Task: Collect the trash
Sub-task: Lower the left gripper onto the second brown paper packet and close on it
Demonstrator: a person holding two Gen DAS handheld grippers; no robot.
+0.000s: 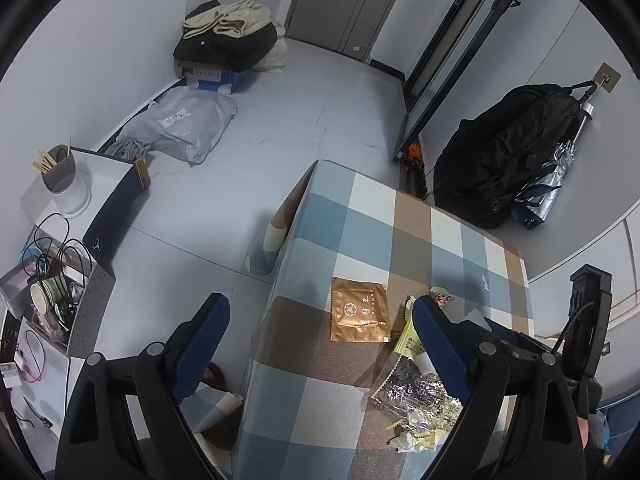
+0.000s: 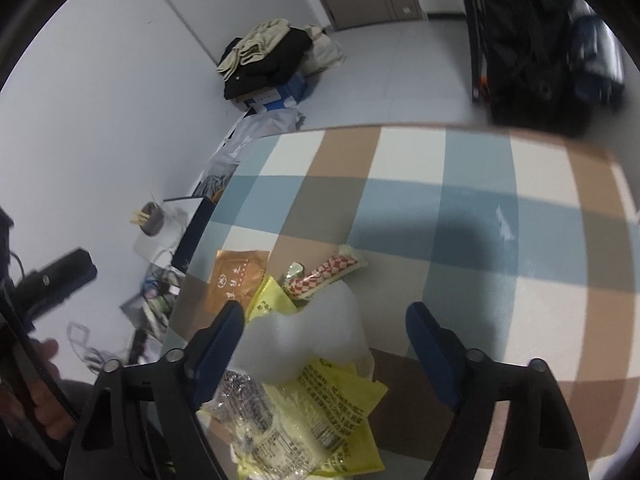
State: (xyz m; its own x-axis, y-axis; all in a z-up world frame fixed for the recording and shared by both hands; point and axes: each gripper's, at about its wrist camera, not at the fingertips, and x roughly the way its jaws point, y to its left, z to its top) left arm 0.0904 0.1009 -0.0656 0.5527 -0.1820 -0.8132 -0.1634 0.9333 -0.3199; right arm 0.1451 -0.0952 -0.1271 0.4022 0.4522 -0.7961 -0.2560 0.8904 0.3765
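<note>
Yellow wrappers (image 2: 320,420) | gold packet (image 1: 359,311) beside | checked tablecloth (image 1: 360,216) under

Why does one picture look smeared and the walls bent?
The right wrist view is motion-blurred: the black bag and checked tablecloth edge smear. The left wrist view is sharp; its gold packet reads crisply. Both fisheye lenses curve the walls and darken the corners.

Pale grey floor tiles (image 1: 320,120) and plain white walls (image 1: 100,48) were seen. A grey door (image 1: 340,0) stood far off. A checked cloth covered the counter (image 1: 360,220); clothes (image 1: 228,36) were heaped in the far left corner.
</note>
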